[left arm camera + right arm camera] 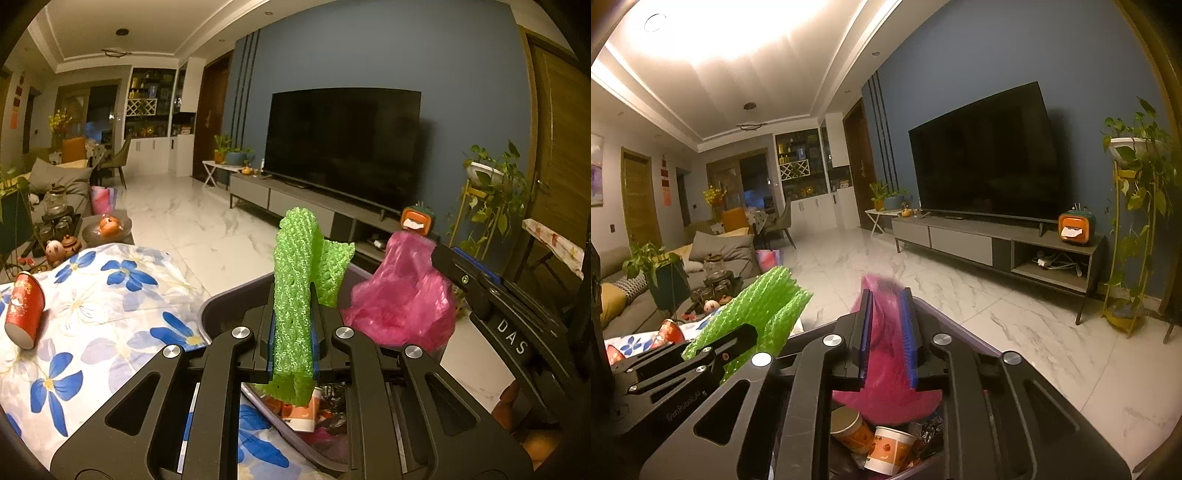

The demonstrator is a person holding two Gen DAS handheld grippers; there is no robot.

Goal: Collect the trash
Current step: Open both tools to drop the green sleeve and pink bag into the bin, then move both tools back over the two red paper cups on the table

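My left gripper (292, 295) is shut on a strip of green foam netting (295, 280), which stands up above a grey-purple bin (221, 306). To its right my right gripper (888, 299) is shut on a crumpled pink plastic bag (886, 384), also over the bin (945, 314). The same pink bag (402, 299) shows in the left wrist view, and the green netting (764, 306) in the right wrist view. Inside the bin lie paper cups (886, 448) and dark wrappers. A red paper cup (24, 310) lies tipped on the blue-flowered tablecloth (110, 302) at the left.
A dark tray with a tea set (55, 221) and small figurines stands beyond the table. White marble floor (960, 288) runs to a grey TV stand (997, 240) with a large black TV (343, 144). A plant stand (1134, 221) is at the right, a sofa (713, 251) at the left.
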